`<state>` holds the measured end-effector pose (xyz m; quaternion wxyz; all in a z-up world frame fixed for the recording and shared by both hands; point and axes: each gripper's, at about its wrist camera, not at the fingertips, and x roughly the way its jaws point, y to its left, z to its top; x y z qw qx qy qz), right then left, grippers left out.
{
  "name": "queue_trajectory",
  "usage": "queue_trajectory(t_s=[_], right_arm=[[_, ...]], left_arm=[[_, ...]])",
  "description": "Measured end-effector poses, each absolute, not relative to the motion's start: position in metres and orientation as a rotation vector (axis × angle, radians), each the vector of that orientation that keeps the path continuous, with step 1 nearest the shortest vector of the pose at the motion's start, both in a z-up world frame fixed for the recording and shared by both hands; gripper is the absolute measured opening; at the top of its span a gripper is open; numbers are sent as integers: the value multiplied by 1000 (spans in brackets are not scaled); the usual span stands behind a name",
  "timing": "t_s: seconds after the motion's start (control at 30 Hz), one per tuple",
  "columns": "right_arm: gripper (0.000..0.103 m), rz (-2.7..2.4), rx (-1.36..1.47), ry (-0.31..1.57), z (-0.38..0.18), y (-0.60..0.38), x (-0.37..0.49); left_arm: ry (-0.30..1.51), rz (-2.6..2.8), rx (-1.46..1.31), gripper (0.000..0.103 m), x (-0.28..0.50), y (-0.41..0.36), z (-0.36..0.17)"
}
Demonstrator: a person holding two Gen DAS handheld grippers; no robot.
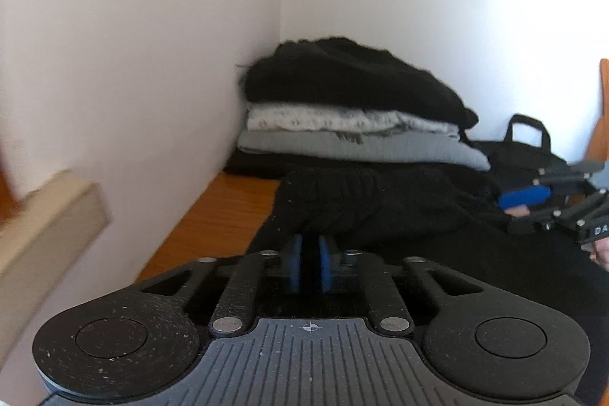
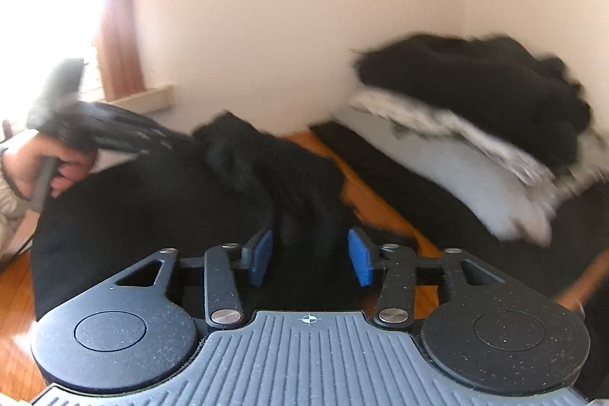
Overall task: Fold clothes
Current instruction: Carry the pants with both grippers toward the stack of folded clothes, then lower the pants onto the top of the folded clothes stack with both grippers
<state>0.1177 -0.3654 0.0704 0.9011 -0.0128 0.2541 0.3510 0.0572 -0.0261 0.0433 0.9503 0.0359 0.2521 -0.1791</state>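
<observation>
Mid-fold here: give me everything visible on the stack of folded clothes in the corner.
The stack of folded clothes sits in the corner against the white walls. It has three clear layers: a fuzzy black knit on top, bulky and slumping toward the right; a white-and-grey patterned knit in the middle, with a darker fringe hanging from its front edge; a smooth pale grey piece below, the widest. Under that lies flat black fabric on the wooden surface. Neither gripper touches it. The right wrist view is blurred.

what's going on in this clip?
A person with handheld tongs in each hand is folding a black garment on a wooden table. Left tongs are nearly closed at its bunched edge; right tongs stand open over the fabric. A stack of folded clothes sits in the corner behind.
</observation>
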Motion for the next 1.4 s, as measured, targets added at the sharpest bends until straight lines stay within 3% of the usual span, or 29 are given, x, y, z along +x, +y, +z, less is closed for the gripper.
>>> queue_trajectory(t_s=[0.03, 0.17, 0.3, 0.67, 0.77, 0.83, 0.93, 1.17, 1.4], right_arm=[[47, 730, 4, 554, 68, -372, 117], [54, 722, 94, 605, 60, -388, 116], [60, 711, 116, 626, 56, -387, 118], [57, 769, 123, 678, 53, -360, 160], [40, 780, 98, 676, 52, -353, 166], [28, 785, 110, 681, 51, -352, 167], [21, 793, 121, 654, 49, -352, 162], [15, 814, 96, 463, 76, -356, 128], [12, 817, 35, 253, 142, -367, 94]], left_arm=[[518, -353, 72, 43, 51, -23, 44], [562, -308, 64, 48, 32, -7, 35], [598, -310, -43, 61, 27, 11, 30], [713, -414, -289, 64, 59, 37, 16], [729, -450, -327, 60, 74, 38, 16], [750, -477, -358, 42, 82, 39, 14], [735, -494, -351, 33, 82, 36, 14], [586, -495, -277, 27, 51, 25, 41], [397, -489, -187, 25, 31, 3, 111]])
